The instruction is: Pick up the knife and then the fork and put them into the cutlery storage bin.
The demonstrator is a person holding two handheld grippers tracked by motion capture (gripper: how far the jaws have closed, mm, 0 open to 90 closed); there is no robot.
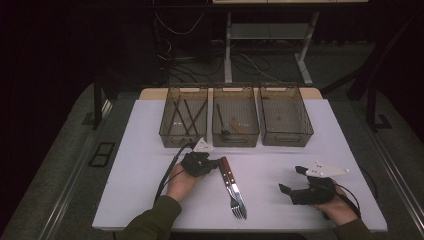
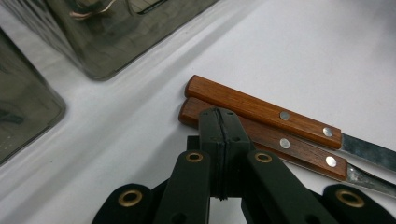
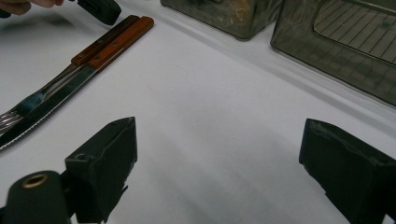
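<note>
1. High view: the white table (image 1: 150, 200) has bare room along its left side, in the middle between the two hands, and along the near edge; the far edge is taken up by a row of bins.
2. One fork (image 1: 231, 192) and one knife (image 1: 236, 189) lie side by side, touching, near the front middle of the table, wooden handles pointing toward the bins and the tines close to the near edge.
3. Three see-through bins stand in a row: the left bin (image 1: 183, 125) holds several long dark sticks, the middle bin (image 1: 235, 134) a dark utensil and a small brown piece, and the right bin (image 1: 285, 131) contents I cannot make out.
4. The left gripper (image 2: 219, 128) has its jaws pressed together on nothing, tips just over the handle ends.
5. The right gripper (image 3: 219, 163) rests at the front right, jaws spread wide, well apart from the cutlery.
</note>
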